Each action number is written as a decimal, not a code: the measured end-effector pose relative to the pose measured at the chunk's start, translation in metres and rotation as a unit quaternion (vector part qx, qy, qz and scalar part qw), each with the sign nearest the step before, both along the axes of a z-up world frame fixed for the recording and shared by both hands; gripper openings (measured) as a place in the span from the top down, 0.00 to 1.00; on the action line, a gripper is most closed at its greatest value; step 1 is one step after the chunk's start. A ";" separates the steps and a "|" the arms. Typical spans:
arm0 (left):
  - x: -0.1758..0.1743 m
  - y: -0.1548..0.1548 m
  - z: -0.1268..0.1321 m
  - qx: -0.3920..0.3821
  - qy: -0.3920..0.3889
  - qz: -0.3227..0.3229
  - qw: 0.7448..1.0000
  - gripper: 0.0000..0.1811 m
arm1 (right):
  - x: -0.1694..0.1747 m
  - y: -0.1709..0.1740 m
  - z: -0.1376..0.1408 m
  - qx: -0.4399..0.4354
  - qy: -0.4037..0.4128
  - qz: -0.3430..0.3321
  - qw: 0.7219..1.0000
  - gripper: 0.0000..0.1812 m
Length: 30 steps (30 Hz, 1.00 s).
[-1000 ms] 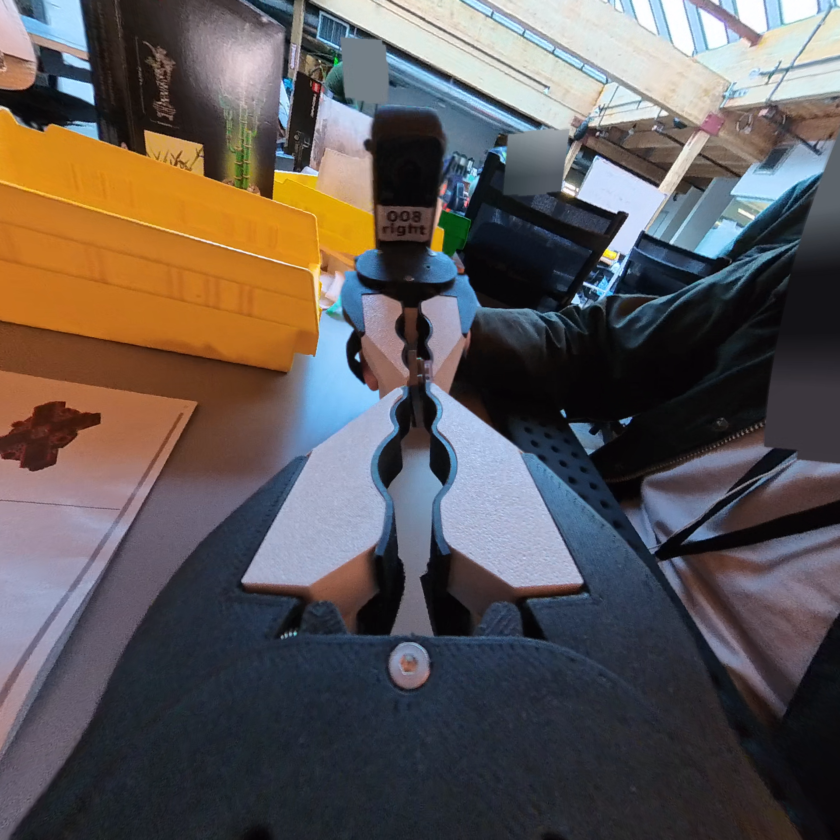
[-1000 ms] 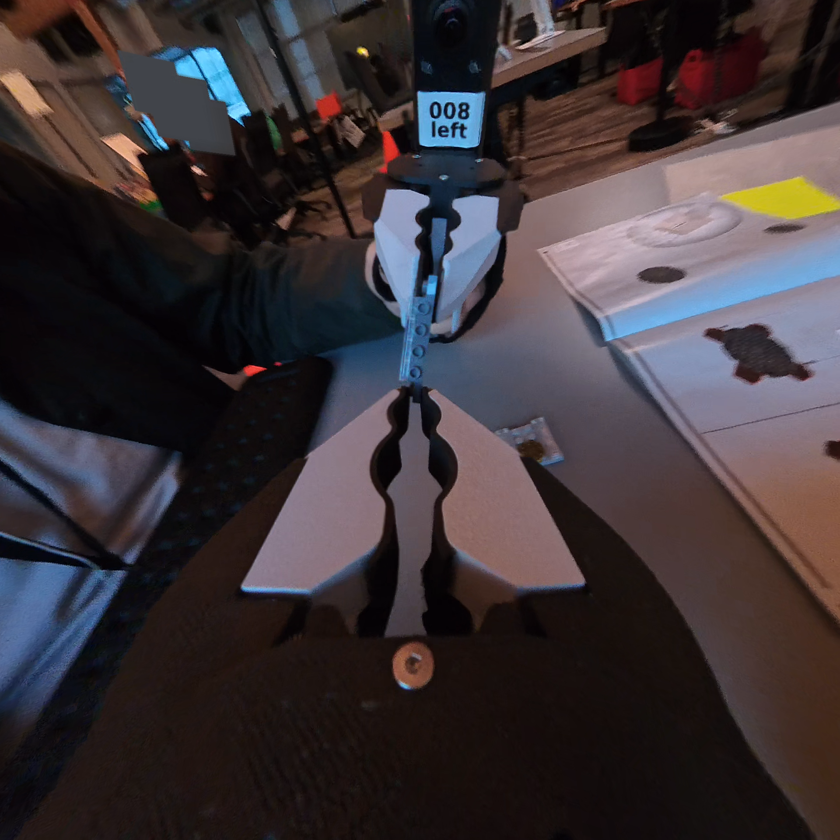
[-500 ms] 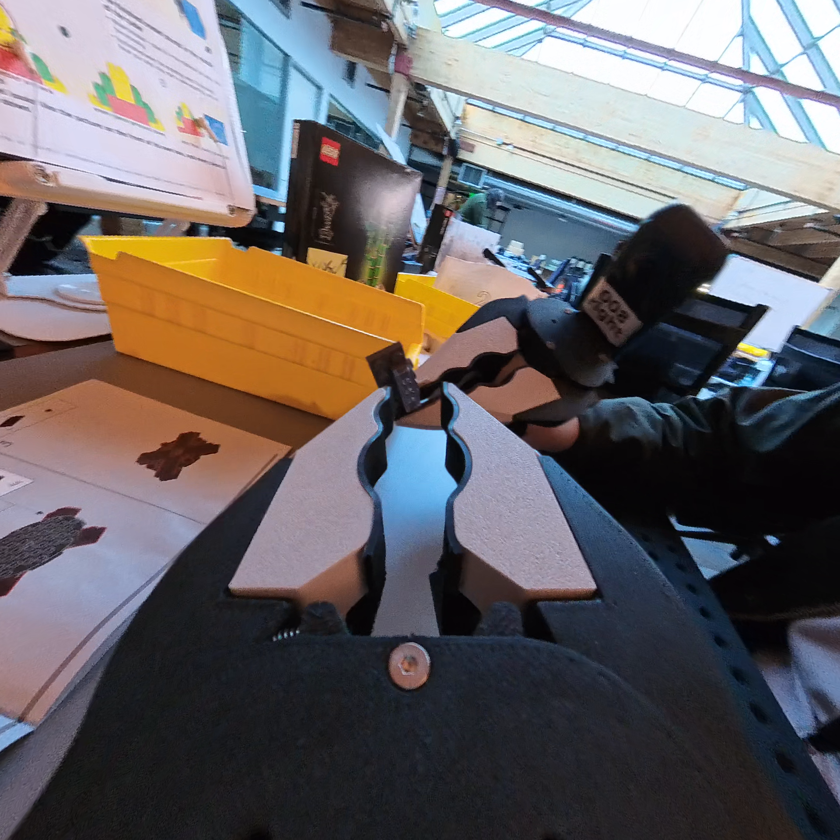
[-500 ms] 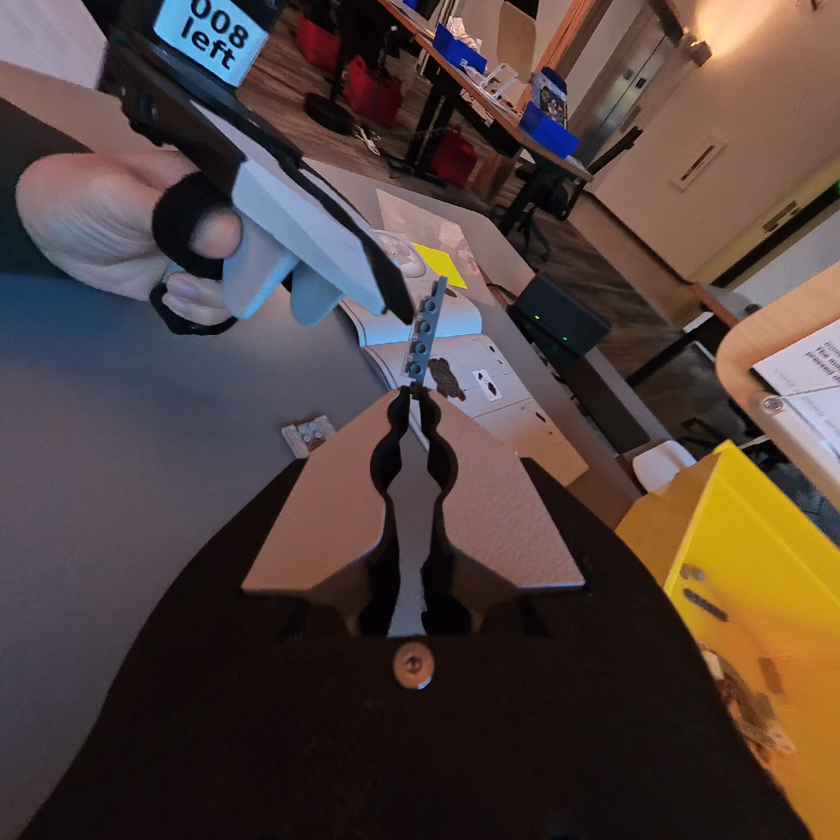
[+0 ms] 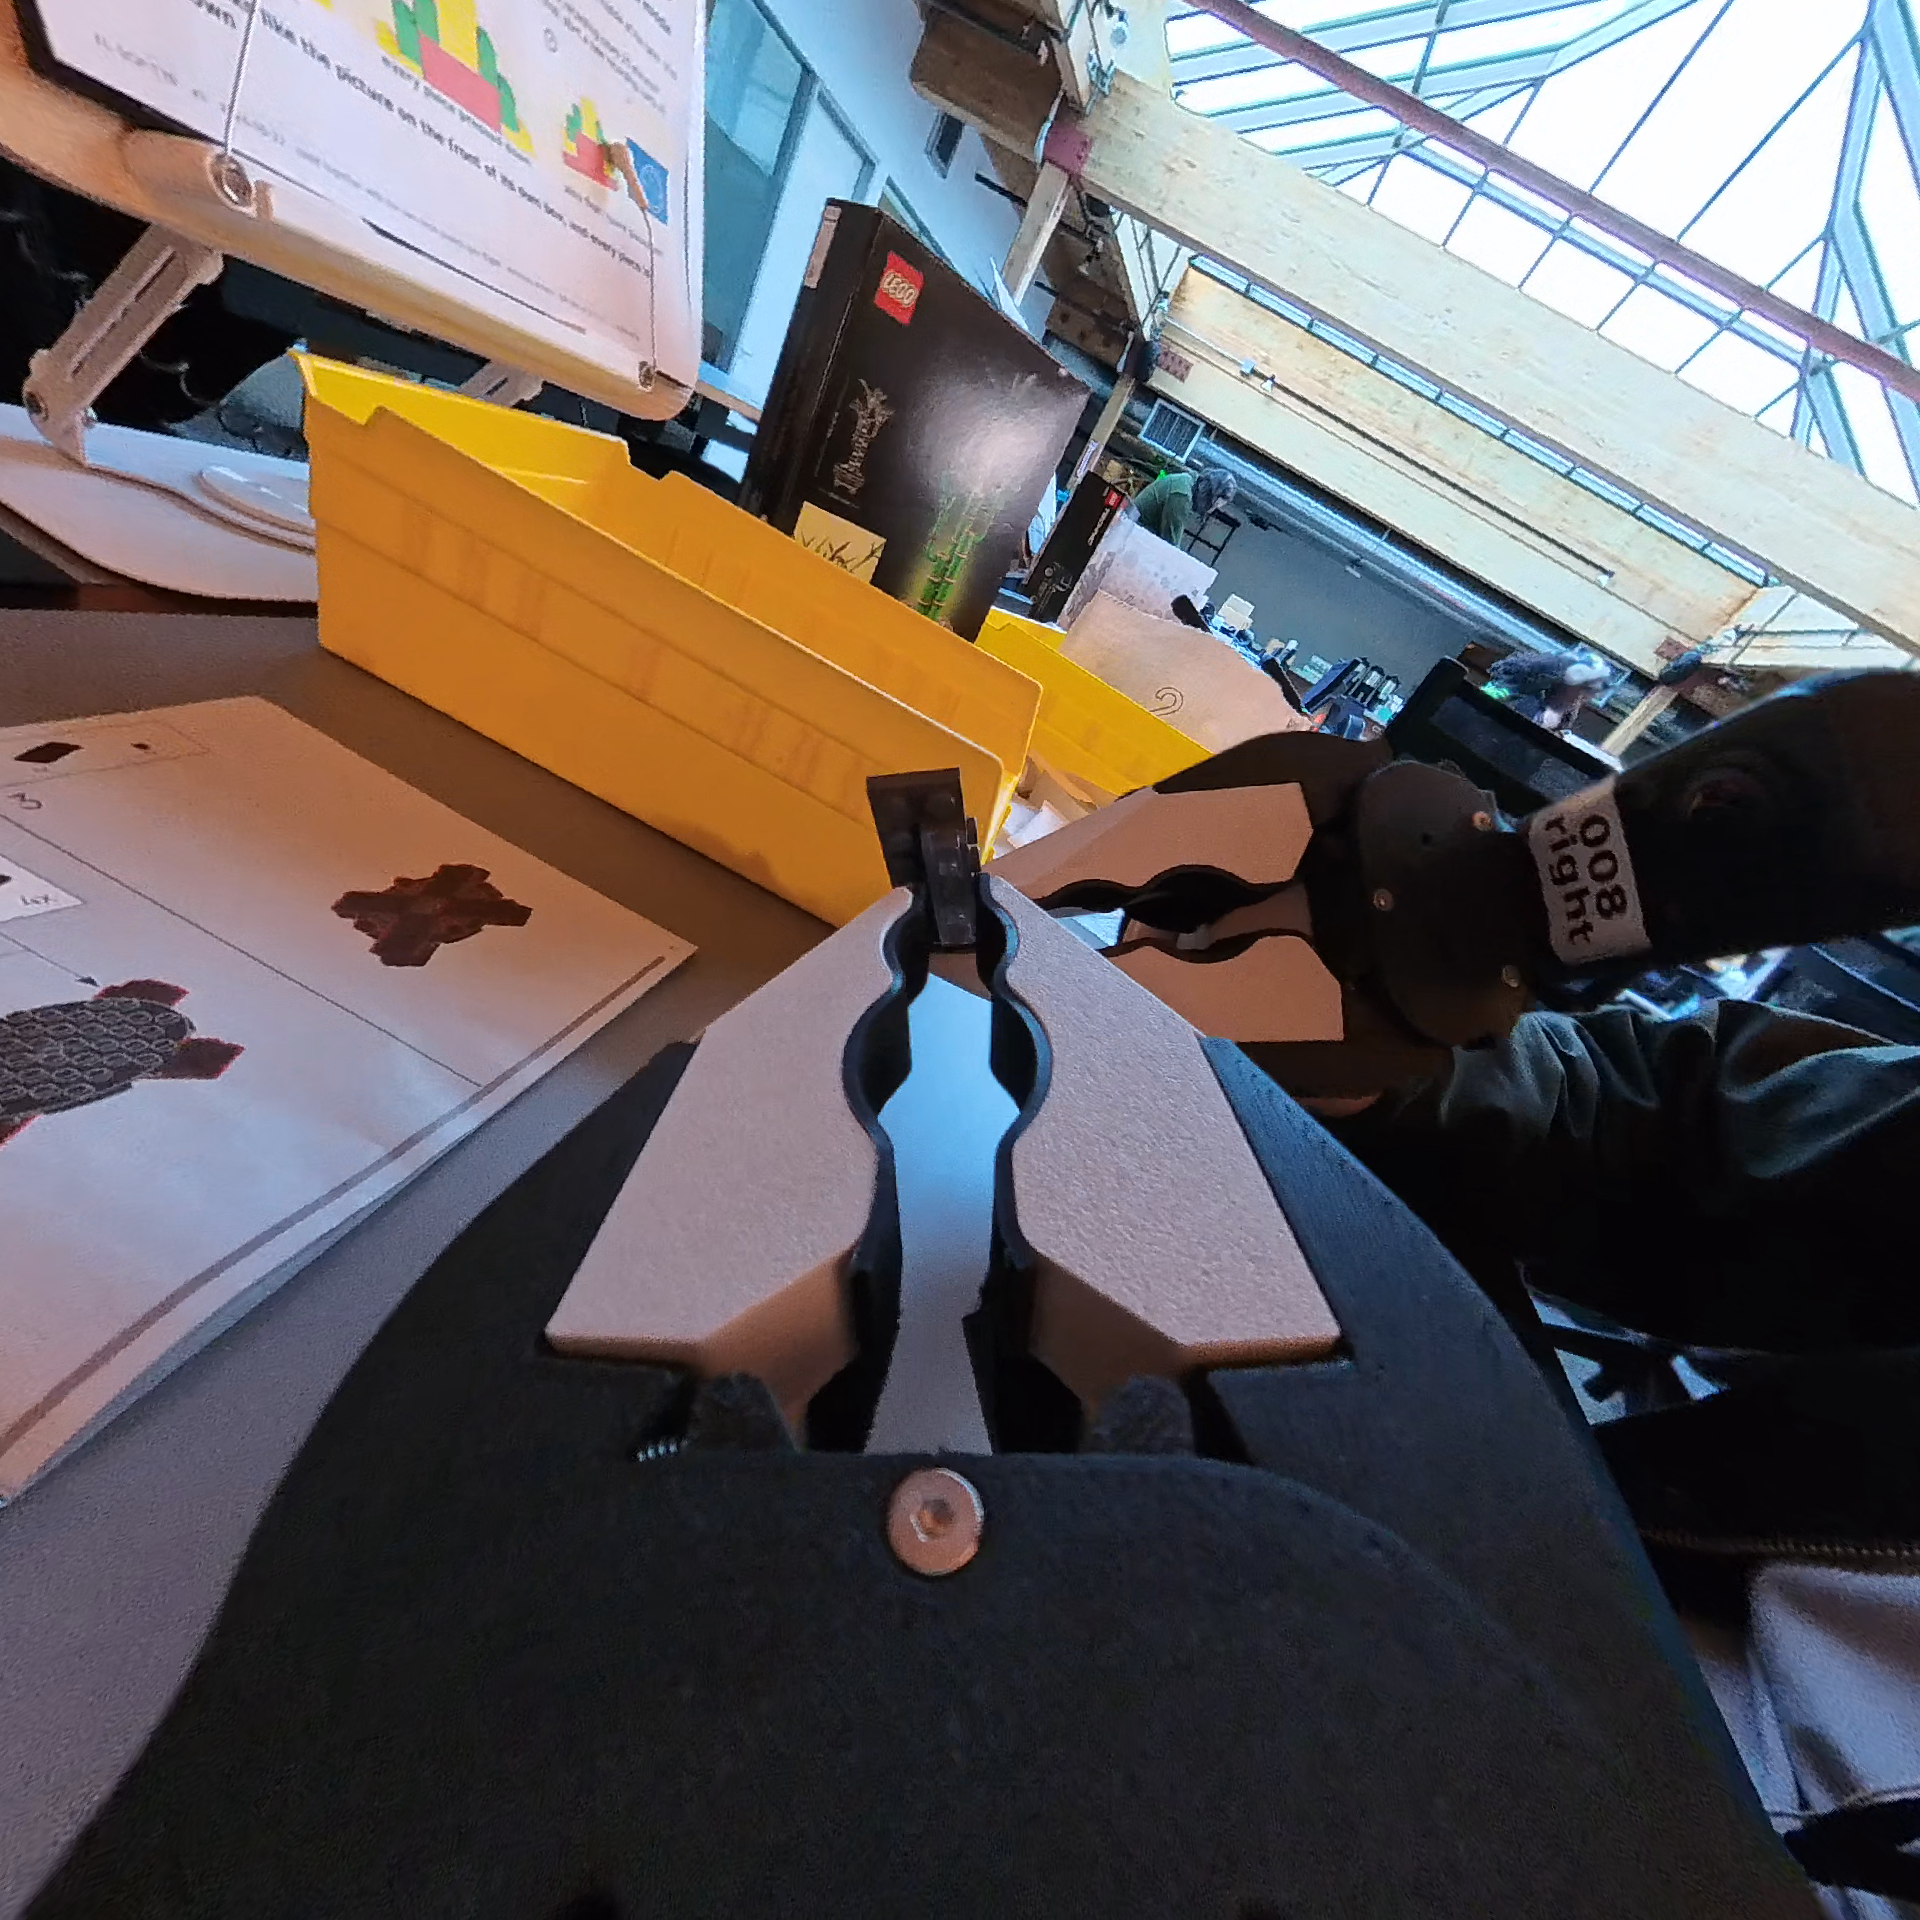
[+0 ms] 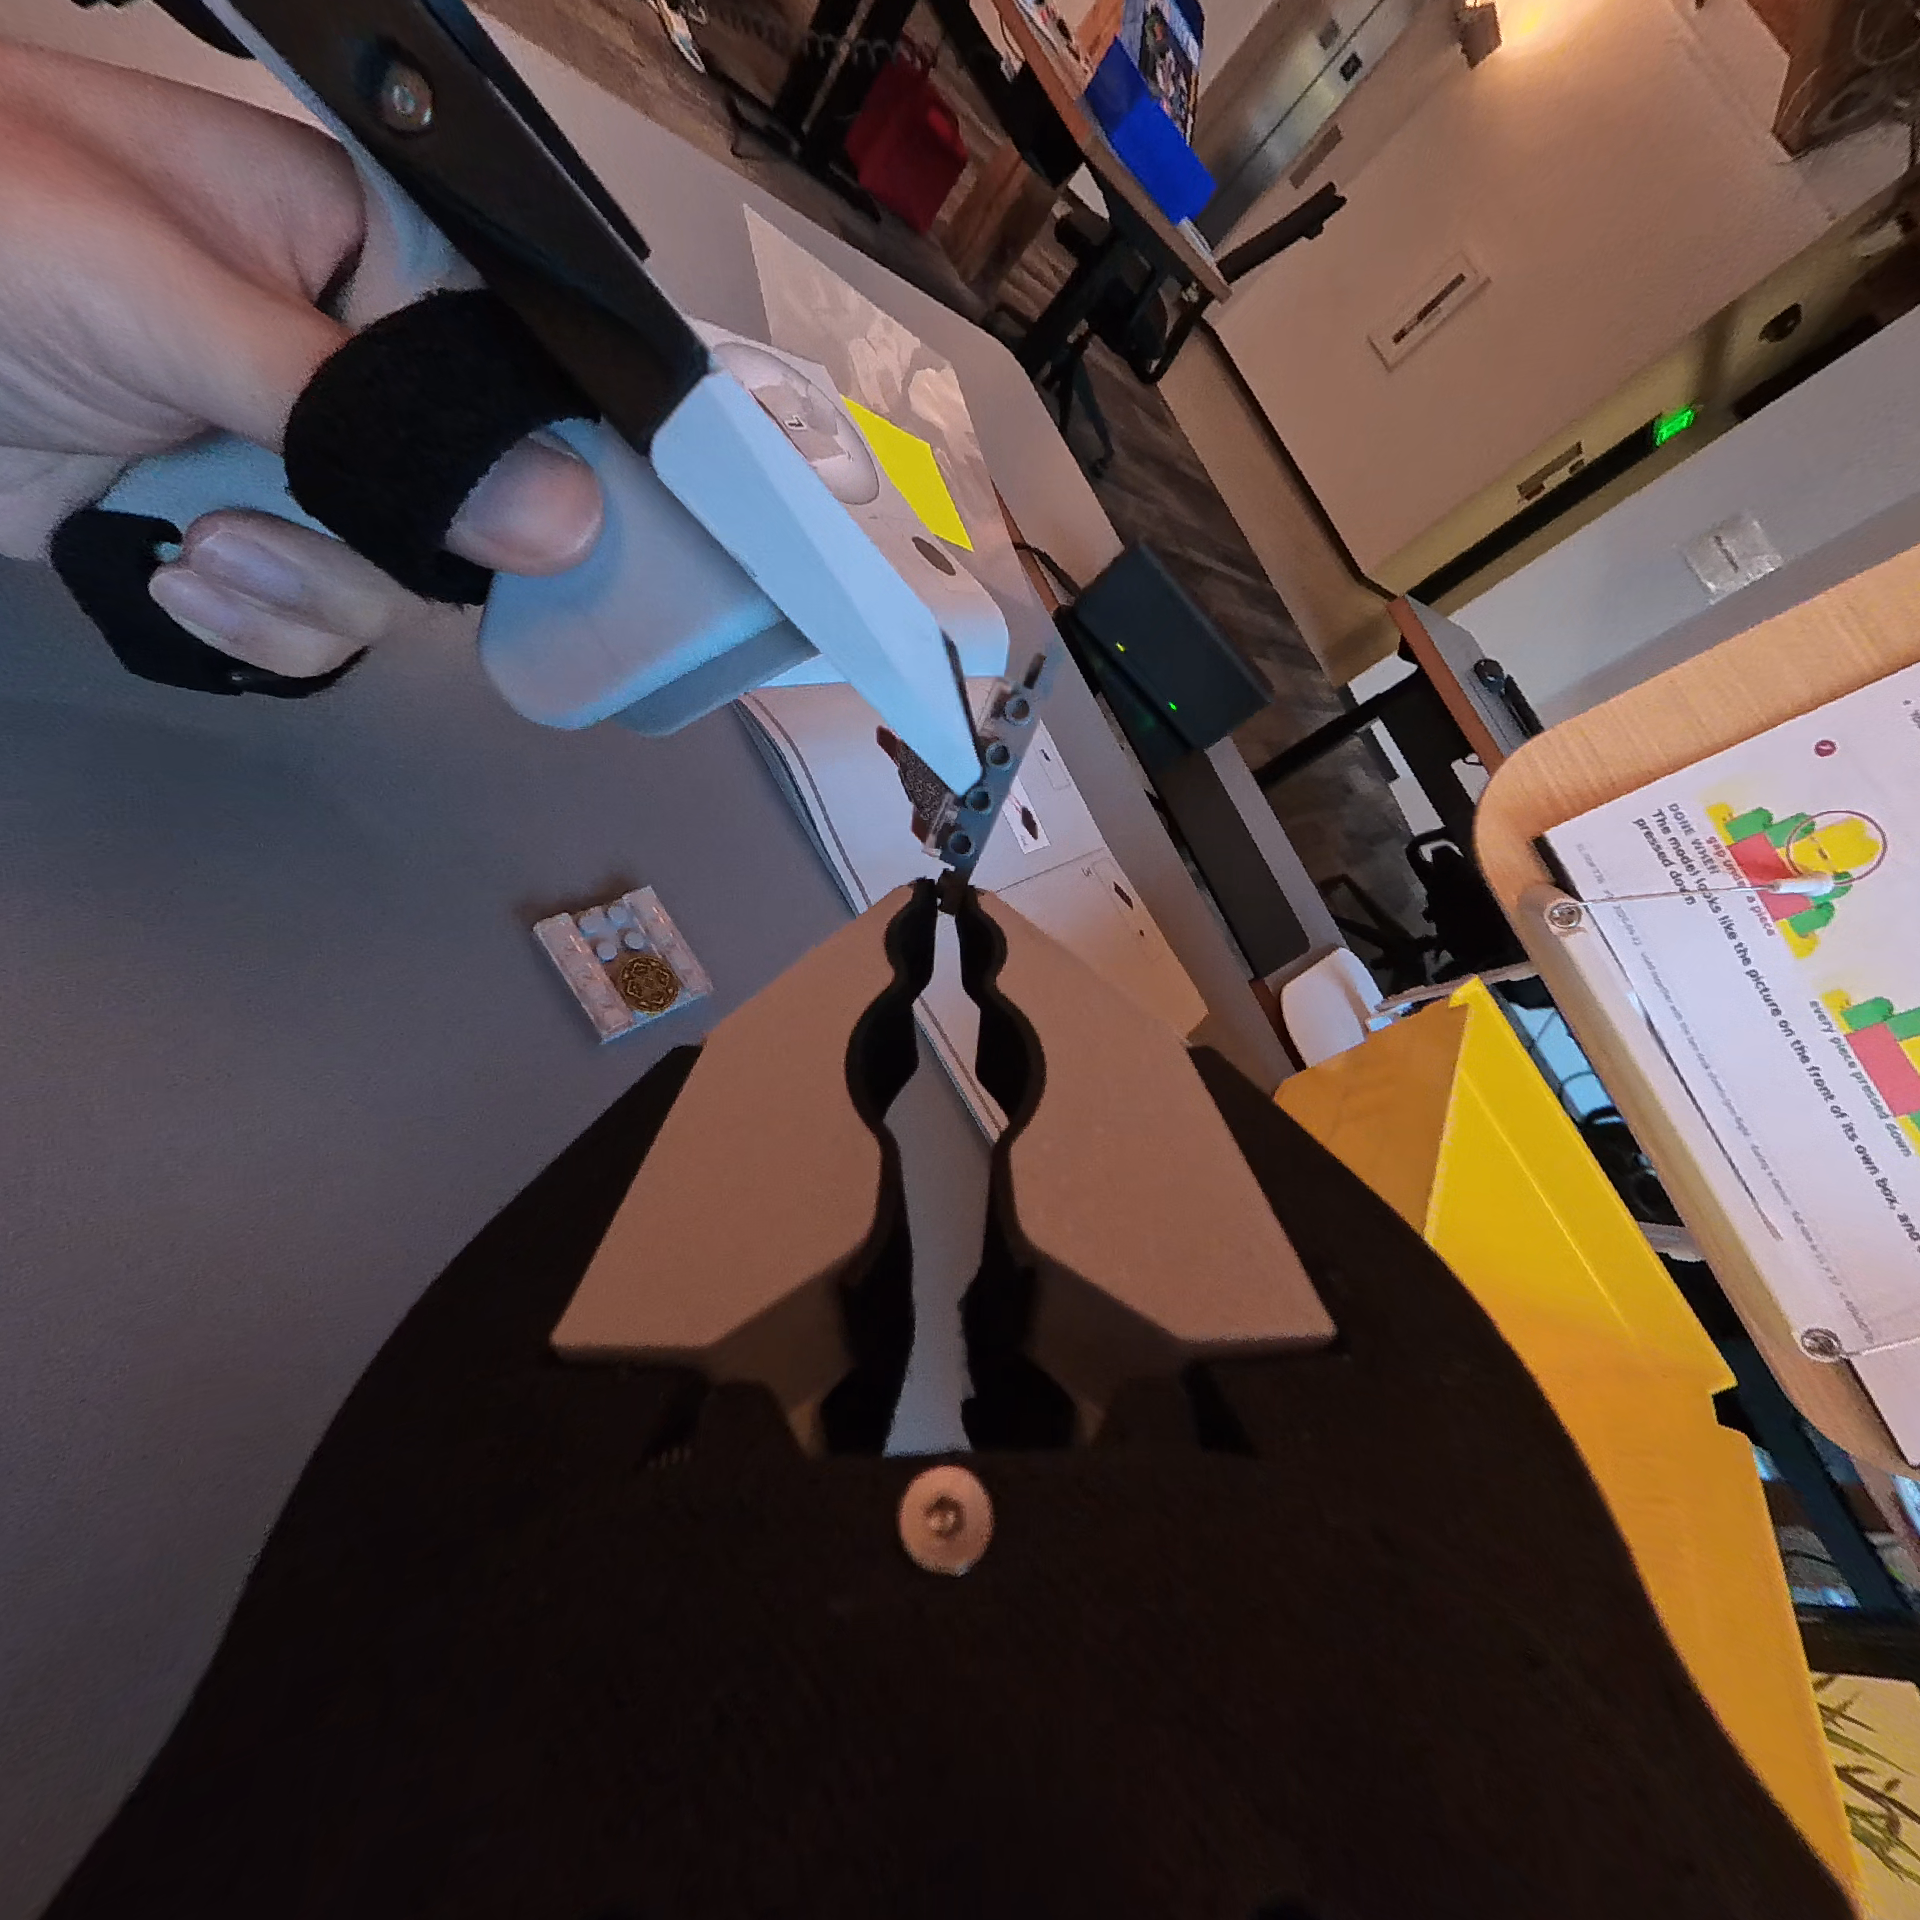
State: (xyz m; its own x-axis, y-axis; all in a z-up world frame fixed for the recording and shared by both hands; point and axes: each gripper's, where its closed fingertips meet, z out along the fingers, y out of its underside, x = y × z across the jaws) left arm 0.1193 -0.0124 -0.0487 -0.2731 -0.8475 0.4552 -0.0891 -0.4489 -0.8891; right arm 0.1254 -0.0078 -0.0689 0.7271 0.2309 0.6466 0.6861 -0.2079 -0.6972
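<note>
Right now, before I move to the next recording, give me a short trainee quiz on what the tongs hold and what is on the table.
1. True or false: the right tongs are shut on one end of the grey studded strip.
2. What lies on the grey table near the right tongs? A) a small white plate with a gold round tile B) a red wheel C) a blue brick
3. Fill in: the bin behind the open instruction booklet is ____.
Key: 1 true; 2 A; 3 yellow.
</note>
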 end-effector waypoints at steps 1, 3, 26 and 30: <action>0.001 0.001 -0.001 -0.004 0.002 0.002 1.000 0.97 | 0.000 0.000 -0.001 0.000 -0.010 -0.004 1.000 0.98; 0.001 0.001 -0.002 -0.005 0.006 0.004 1.000 0.97 | -0.002 0.001 -0.004 -0.004 -0.032 -0.004 0.999 0.99; -0.004 -0.007 -0.007 -0.025 0.049 -0.087 0.995 0.97 | 0.003 -0.009 -0.003 -0.052 0.091 0.042 0.994 0.99; -0.012 0.011 0.007 -0.041 0.024 -0.064 0.997 0.98 | 0.039 -0.010 0.001 -0.043 0.116 -0.004 0.992 1.00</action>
State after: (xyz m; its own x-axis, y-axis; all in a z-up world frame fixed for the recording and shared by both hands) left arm 0.1070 -0.0010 -0.0418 -0.3540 -0.7657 0.5370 -0.1915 -0.5026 -0.8430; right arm 0.1648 -0.0176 -0.0679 0.8564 0.2720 0.4388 0.5065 -0.2785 -0.8160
